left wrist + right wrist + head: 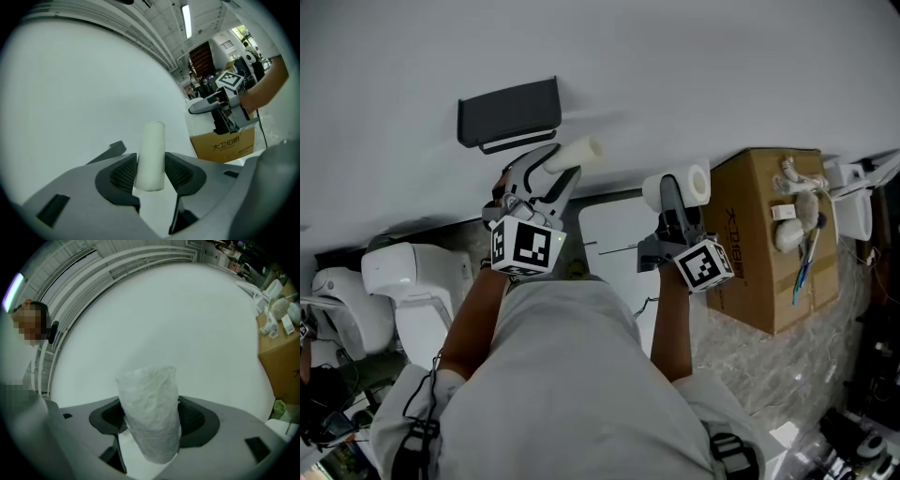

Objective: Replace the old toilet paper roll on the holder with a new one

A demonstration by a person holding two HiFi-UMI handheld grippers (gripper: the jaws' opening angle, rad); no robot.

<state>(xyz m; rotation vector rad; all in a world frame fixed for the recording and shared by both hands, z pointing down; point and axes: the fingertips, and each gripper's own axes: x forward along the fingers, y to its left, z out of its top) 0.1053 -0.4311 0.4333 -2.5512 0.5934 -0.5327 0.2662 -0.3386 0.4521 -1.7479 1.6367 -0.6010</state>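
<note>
My left gripper (558,173) is shut on the old roll (577,153), a thin white core tube, just below and right of the dark wall holder (508,113). In the left gripper view the tube (151,154) stands upright between both pads, at the left gripper (150,174). To the right, my right gripper (678,208) is shut on the new toilet paper roll (679,186), full and white. The right gripper view shows that wrapped roll (152,411) filling the gap at the right gripper (153,420) against the white wall.
A white toilet (403,291) stands at the lower left. A brown cardboard box (773,239) with loose white items on top sits at the right, on clear plastic sheeting. A white wall (675,75) fills the background. The person's body takes up the lower middle.
</note>
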